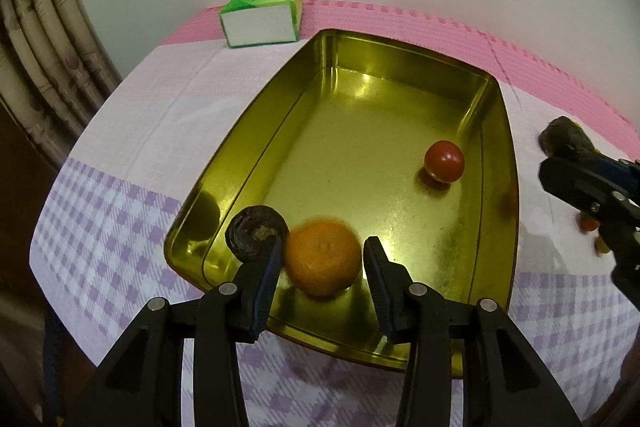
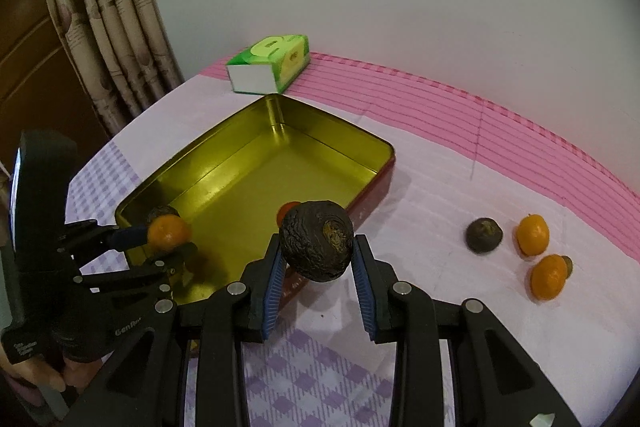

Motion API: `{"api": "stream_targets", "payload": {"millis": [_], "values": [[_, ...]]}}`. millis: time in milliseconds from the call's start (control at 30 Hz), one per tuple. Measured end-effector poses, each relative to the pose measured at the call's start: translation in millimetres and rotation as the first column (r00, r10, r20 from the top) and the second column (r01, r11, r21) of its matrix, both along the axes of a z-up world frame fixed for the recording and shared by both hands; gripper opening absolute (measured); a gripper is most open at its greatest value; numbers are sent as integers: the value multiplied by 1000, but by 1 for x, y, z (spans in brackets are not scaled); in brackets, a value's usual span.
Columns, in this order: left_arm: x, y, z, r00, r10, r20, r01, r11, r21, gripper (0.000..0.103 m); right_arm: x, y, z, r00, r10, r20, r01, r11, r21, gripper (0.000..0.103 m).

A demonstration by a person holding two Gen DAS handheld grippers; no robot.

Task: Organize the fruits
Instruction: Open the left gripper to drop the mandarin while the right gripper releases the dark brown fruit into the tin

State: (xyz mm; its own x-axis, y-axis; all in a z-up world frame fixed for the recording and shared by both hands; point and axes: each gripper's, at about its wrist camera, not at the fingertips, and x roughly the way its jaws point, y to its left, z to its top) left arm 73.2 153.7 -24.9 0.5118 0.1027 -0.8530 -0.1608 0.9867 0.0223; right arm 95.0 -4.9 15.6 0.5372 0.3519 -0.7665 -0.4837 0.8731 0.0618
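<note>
A gold metal tin [image 1: 248, 131] [image 2: 224, 163] lies open on the table. Inside it are a red fruit [image 1: 444, 161] [image 2: 287, 211] and a dark wrinkled fruit [image 1: 256, 233] [image 2: 160, 213]. My left gripper [image 1: 324, 259] [image 2: 170, 241] is open over the tin's near end, with a blurred orange [image 1: 322, 257] [image 2: 168, 231] between its fingers, loose. My right gripper [image 2: 316, 255] [image 1: 576, 163] is shut on another dark wrinkled fruit [image 2: 316, 241] [image 1: 564, 135], held just outside the tin's right side.
A green tissue box [image 1: 262, 13] [image 2: 270, 65] stands behind the tin. On the cloth at right lie a dark fruit [image 2: 484, 235] and two oranges [image 2: 532, 235] [image 2: 548, 277]. A curtain [image 2: 104, 27] hangs at the left.
</note>
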Motion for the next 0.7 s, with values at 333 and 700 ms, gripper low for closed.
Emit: {"api": "stream_targets", "payload": {"millis": [333,700], "values": [[-6,8,19,998,32,50,-31,999,-5,51,5,24,-2,999,53,-2,-53,999,-4,30],[-14,31,30,994,91,64,-92,996,19,53,12,39,-14,997,69,-20,-70,996,-48,31]]}}
